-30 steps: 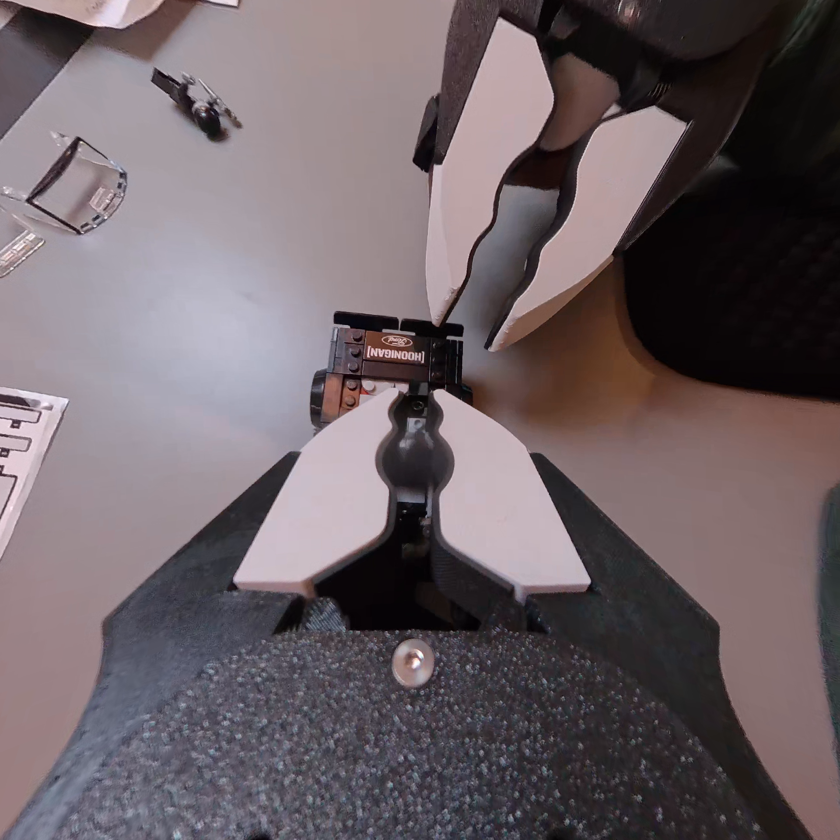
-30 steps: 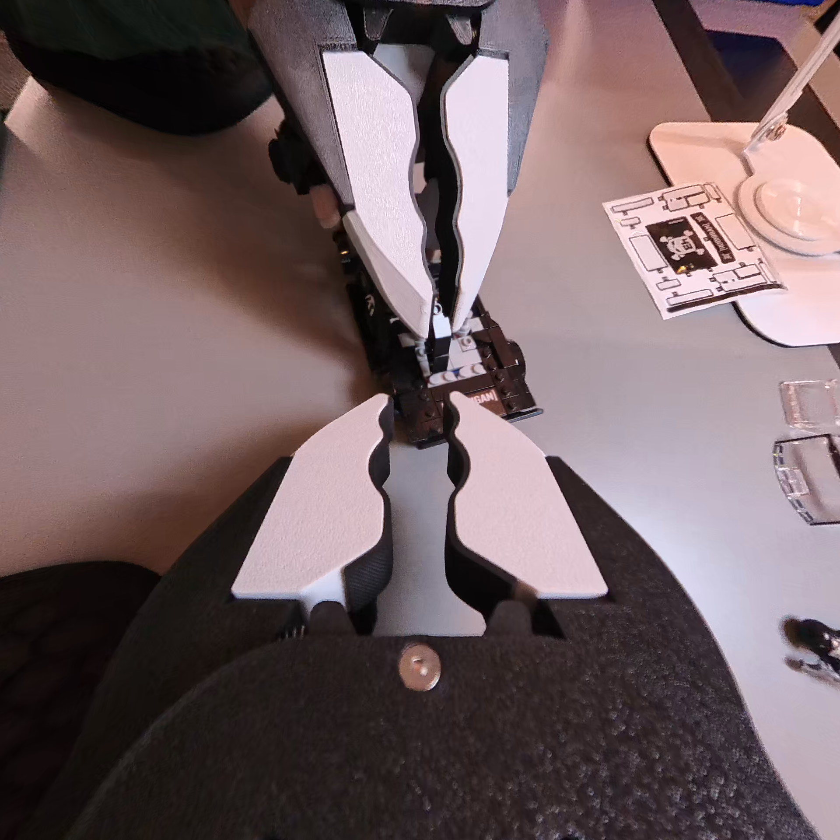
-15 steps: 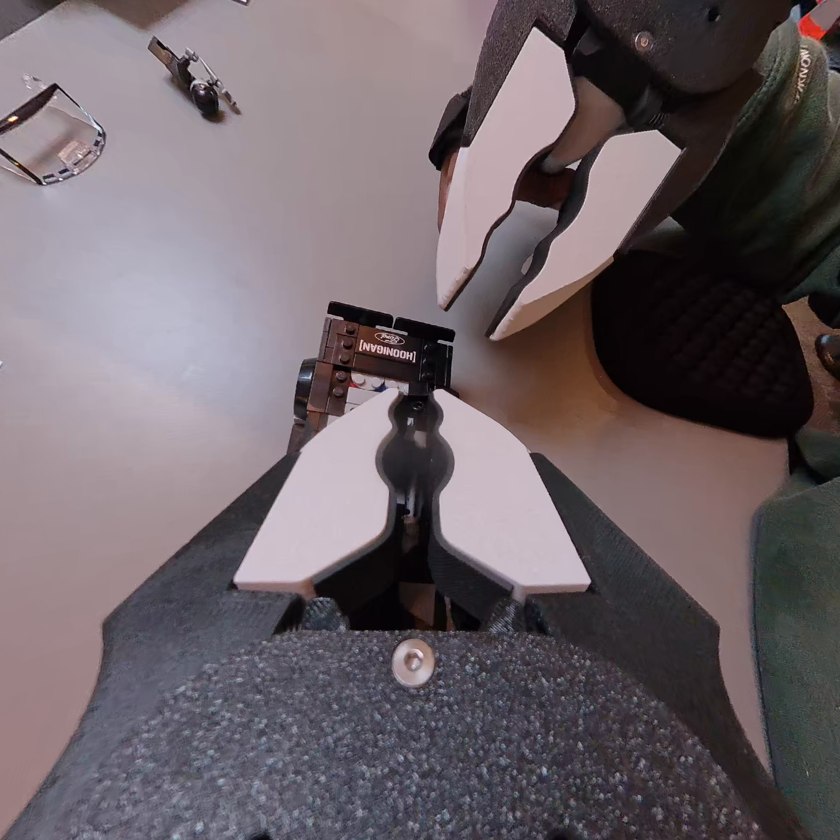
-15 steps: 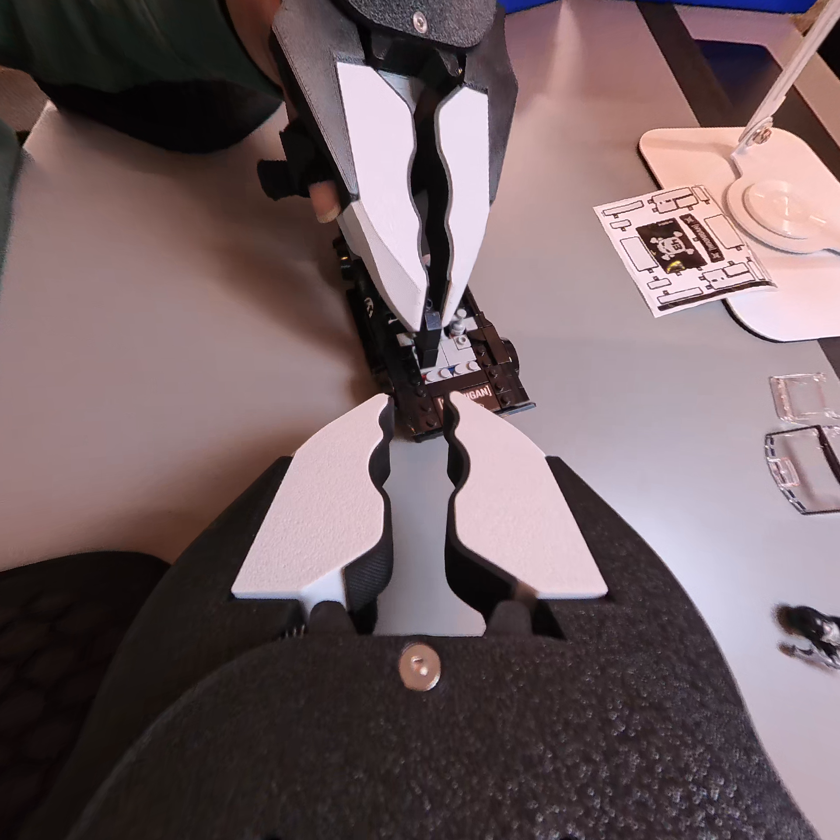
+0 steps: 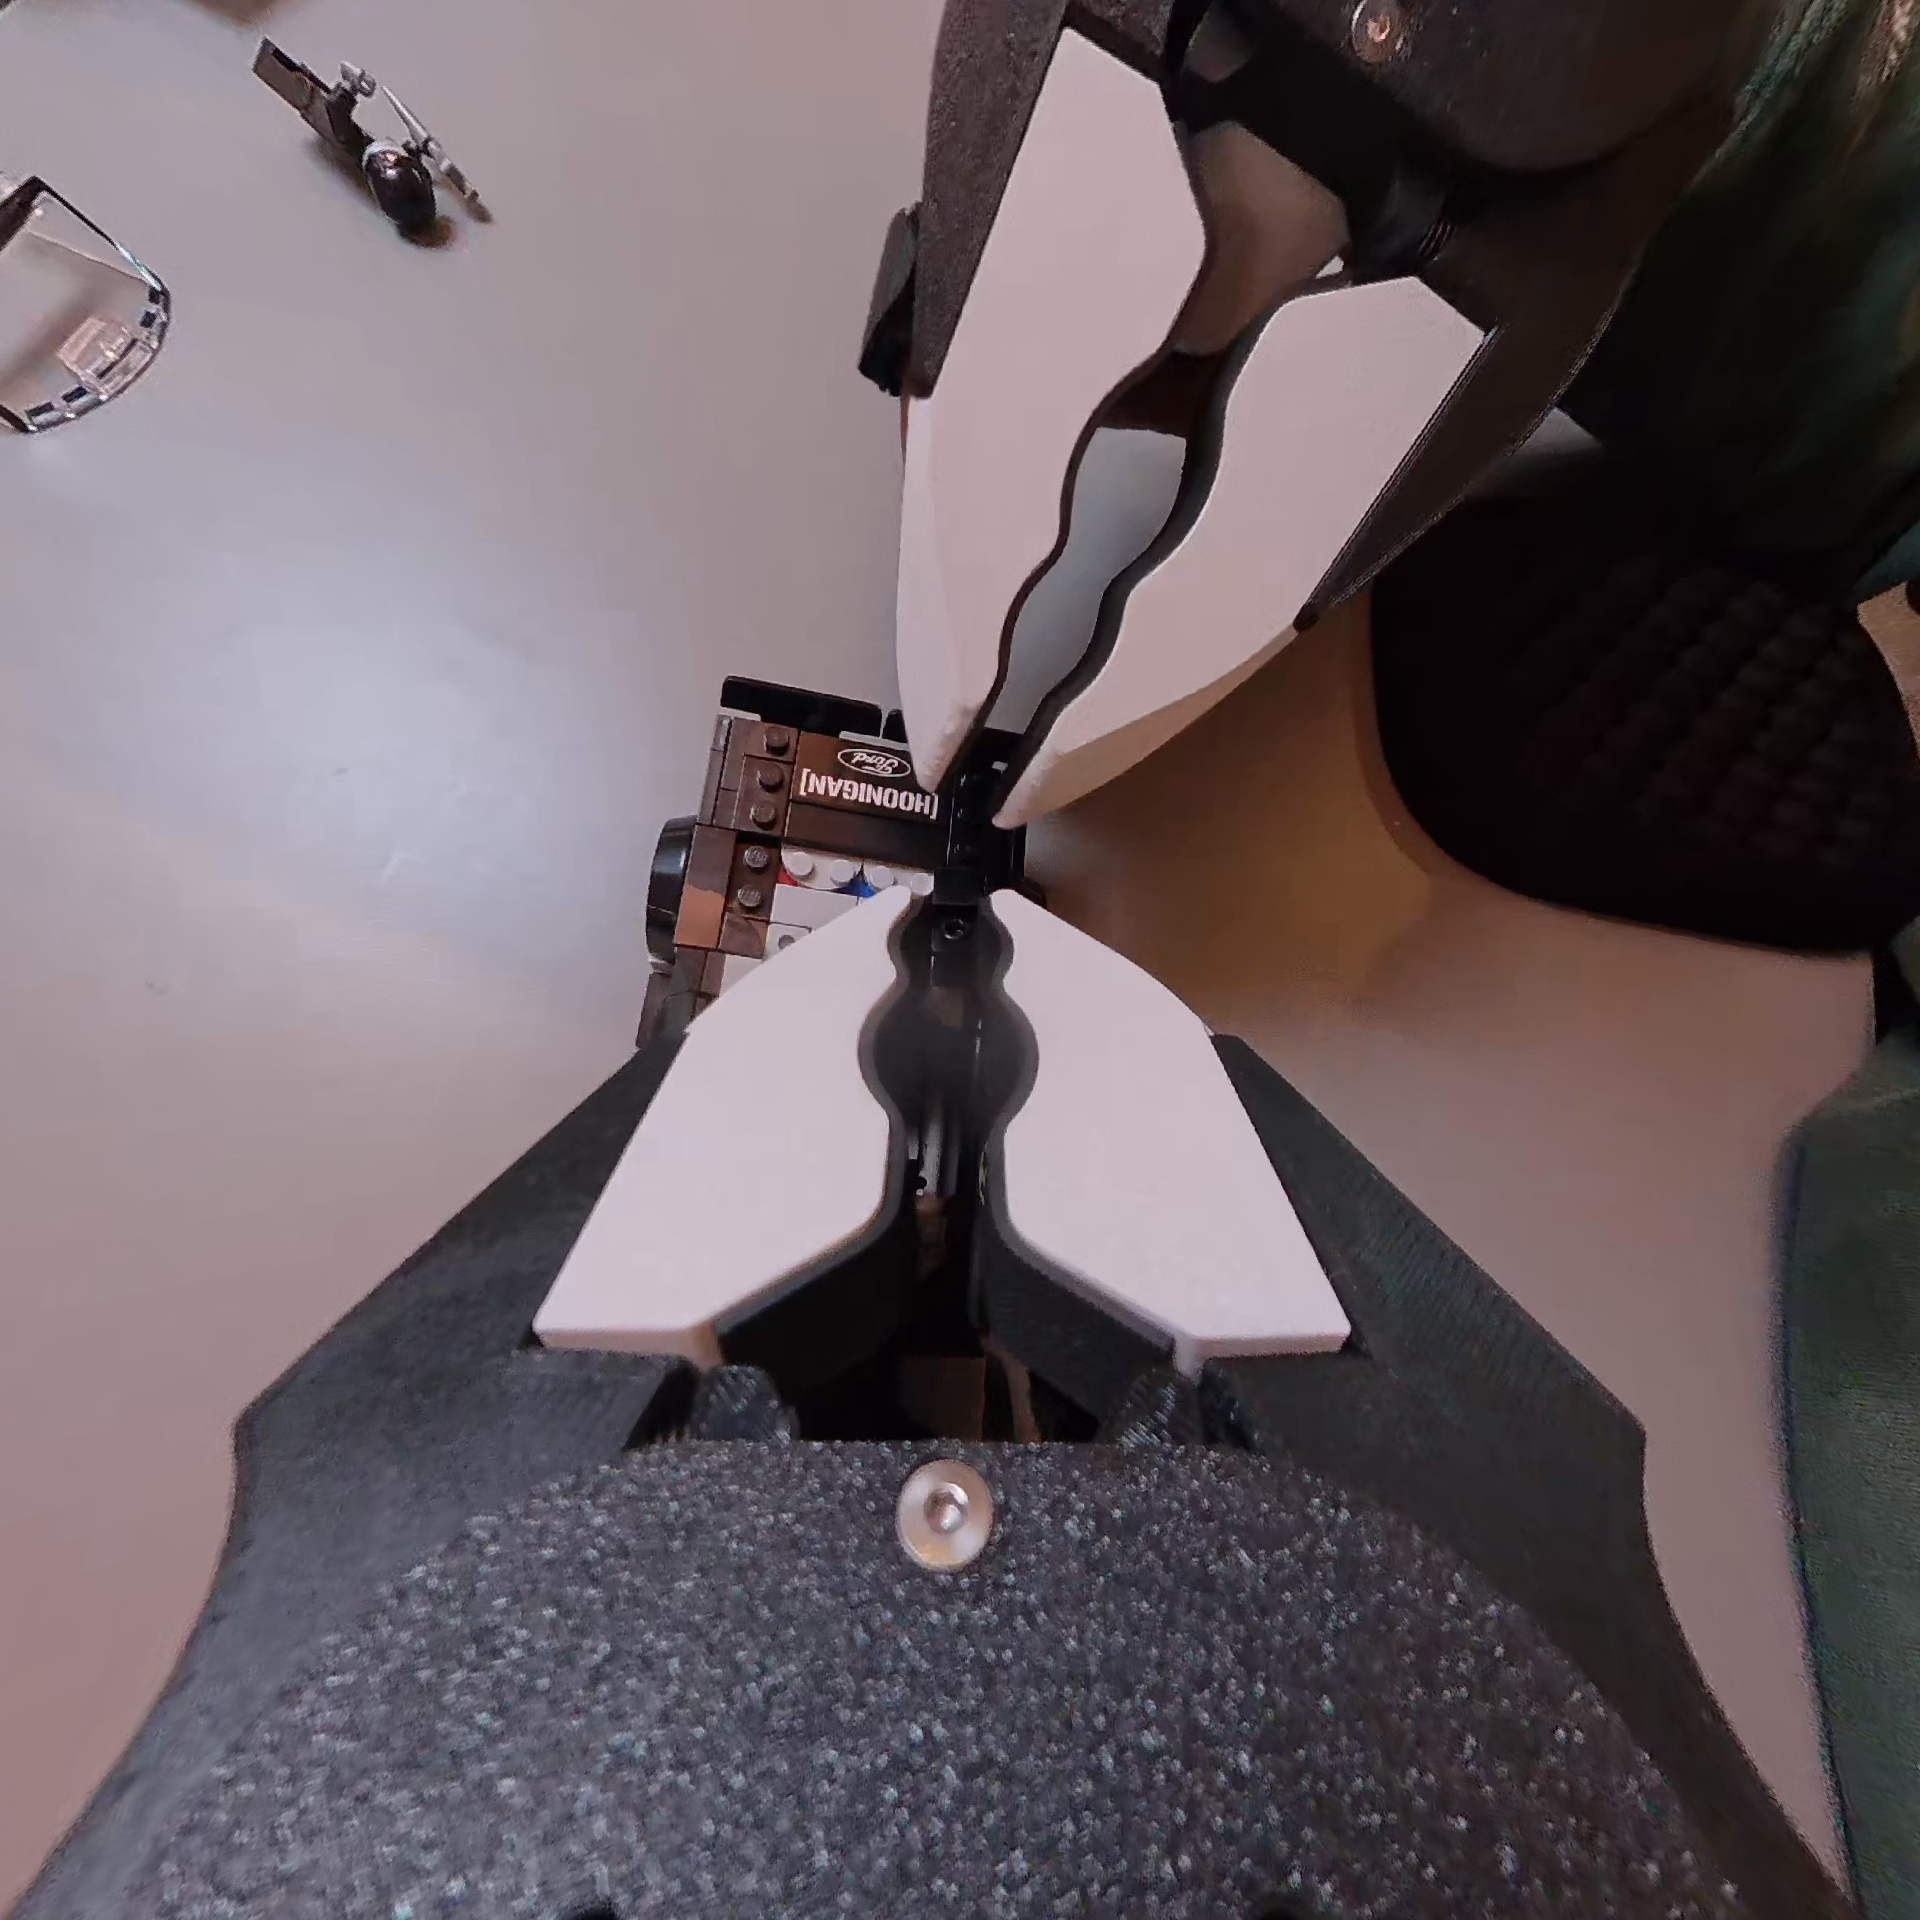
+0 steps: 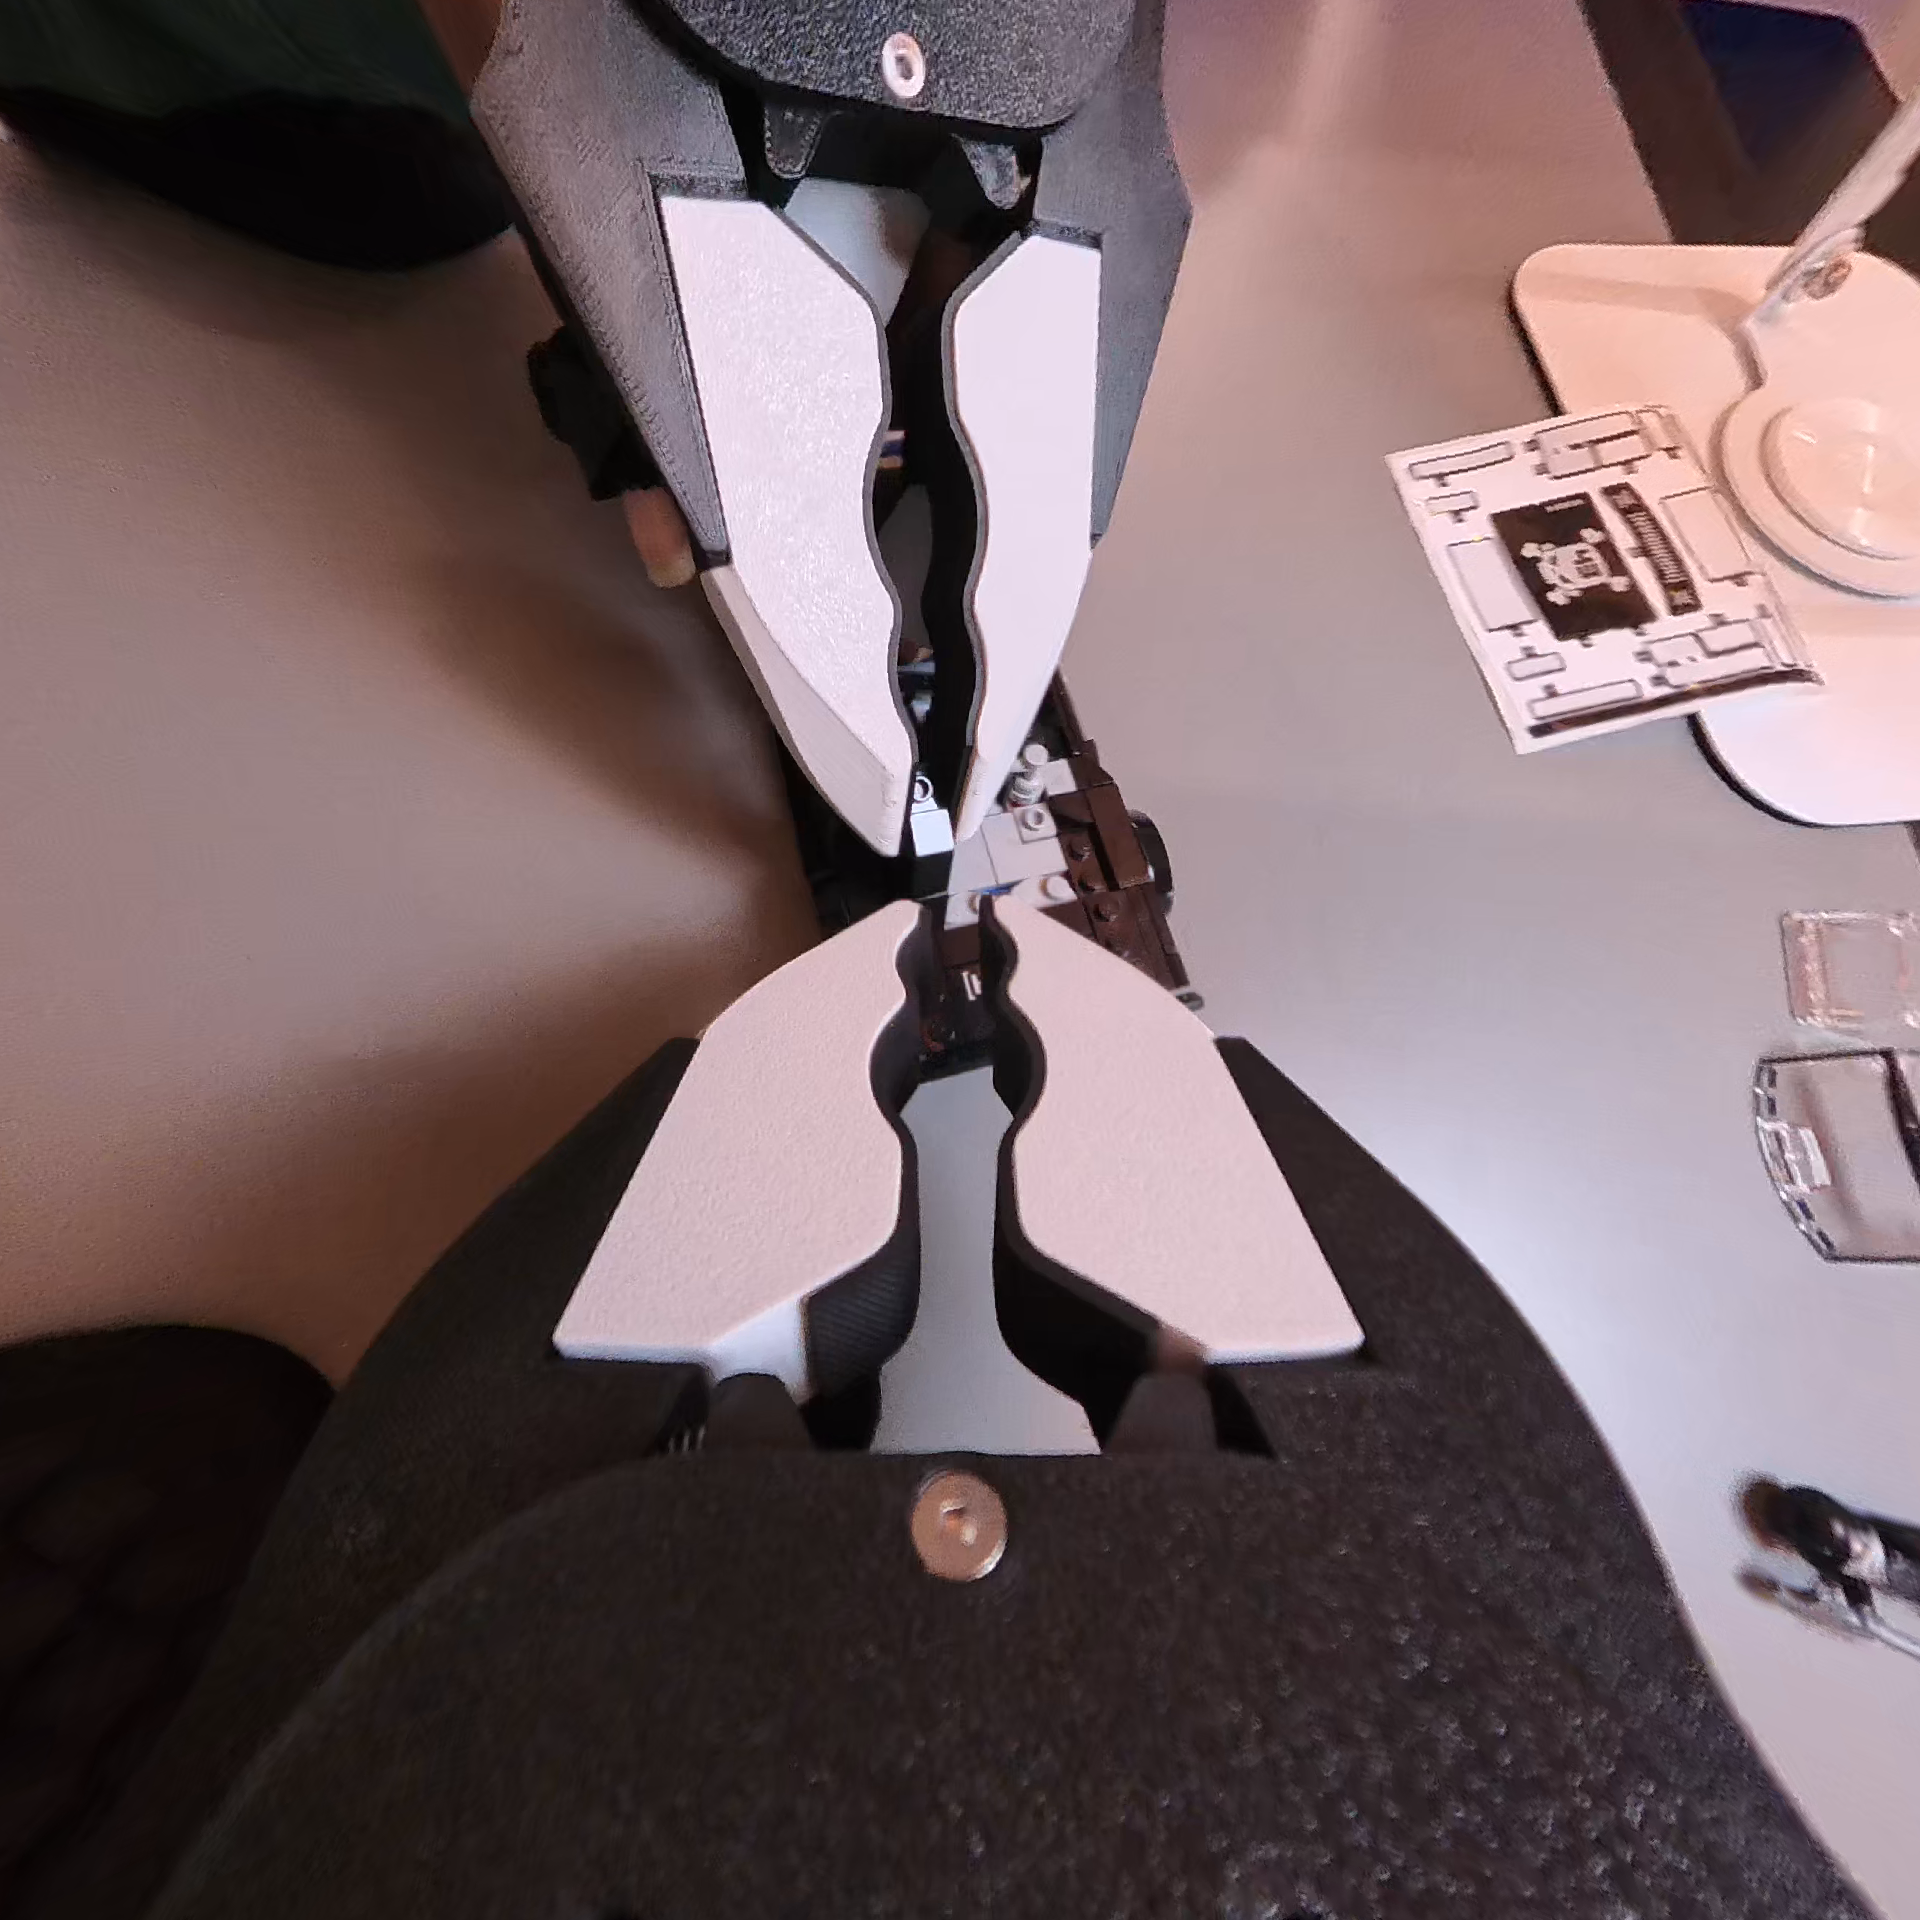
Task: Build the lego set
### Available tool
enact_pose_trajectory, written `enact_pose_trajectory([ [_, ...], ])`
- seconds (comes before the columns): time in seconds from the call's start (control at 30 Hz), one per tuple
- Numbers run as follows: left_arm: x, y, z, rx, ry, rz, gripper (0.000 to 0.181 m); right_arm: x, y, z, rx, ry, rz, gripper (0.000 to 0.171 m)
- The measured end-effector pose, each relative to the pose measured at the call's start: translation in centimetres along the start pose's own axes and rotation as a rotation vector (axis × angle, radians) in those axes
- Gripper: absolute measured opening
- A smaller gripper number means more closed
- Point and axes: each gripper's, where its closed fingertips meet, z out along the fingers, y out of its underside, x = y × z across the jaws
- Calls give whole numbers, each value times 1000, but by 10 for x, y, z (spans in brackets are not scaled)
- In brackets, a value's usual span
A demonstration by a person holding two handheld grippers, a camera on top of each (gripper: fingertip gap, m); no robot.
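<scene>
Black lettered tile [image 5: 868,807] on the end face of the lego car [image 5: 748,831]: one row of white capitals in square brackets, upside down in the left wrist view, under a small white oval brand emblem; far end cut off by the right gripper [image 5: 971,795]. In the right wrist view, only the opening bracket visible. Sticker sheet [image 6: 1590,582] partly on the white lamp base [image 6: 1621,301]: black panel with skull and crossbones, fine print too small to read.

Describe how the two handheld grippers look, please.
Both the left gripper and the right gripper have a black, grainy plastic body with one silver screw. Their jaws are flat white plates with wavy black inner edges. A dark green sleeve shows beside them.
</scene>
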Motion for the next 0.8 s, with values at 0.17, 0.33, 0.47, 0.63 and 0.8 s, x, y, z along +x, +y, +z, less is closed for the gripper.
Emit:
enact_pose_trajectory([
  [0.17,1,2,0,-16,-4,9,9,-6,3,7,-89,-74,-39,9],
  [0.33,2,4,-1,-27,9,12,9,-8,5,11,-129,-105,-50,12],
  [0.47,3,4,-1,-29,13,24,9,-8,2,13,-127,-113,-58,11],
  [0.63,4,6,-1,-45,28,47,9,-10,1,15,-140,-129,-49,8],
  [0.8,5,9,-1,-52,23,101,9,-12,1,16,-169,-115,-51,8],
])
